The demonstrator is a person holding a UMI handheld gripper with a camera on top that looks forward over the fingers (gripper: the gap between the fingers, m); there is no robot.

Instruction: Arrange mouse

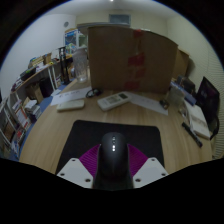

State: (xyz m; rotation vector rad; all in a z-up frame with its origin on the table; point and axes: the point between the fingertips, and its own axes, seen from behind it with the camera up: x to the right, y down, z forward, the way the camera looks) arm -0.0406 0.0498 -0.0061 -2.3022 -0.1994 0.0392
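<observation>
Across the far side of the room we see the largest thing, a tall brown cabinet (128, 58) with some pinkish marks on its front, standing against the pale wall beyond the desk. Beneath our gripper spreads the wooden desk (60, 130), its light brown top running from the fingers out toward the cabinet. To one side of the desk stand shelves (22, 110) crowded with small items that we cannot make out. On the other side a dark monitor (209, 97) rises near the desk's edge, with papers and clutter (190, 105) lying before it. On the desk just ahead of the fingers lies a black mouse mat (112, 135), a dark rectangle lying flat. Beyond the mat we see a white keyboard (114, 100) set at a slant, and beside it a flat white sheet or pad (72, 101).

Our gripper (112, 170) sits at the near end of the mat, and the black mouse (112, 158) is between its two fingers, its rounded back rising toward us with a small pale mark near its front. The magenta pads (90, 158) lie right against both flanks of the mouse with no gap that we can see, so the jaws are closed on it, holding it at the near edge of the mat
</observation>
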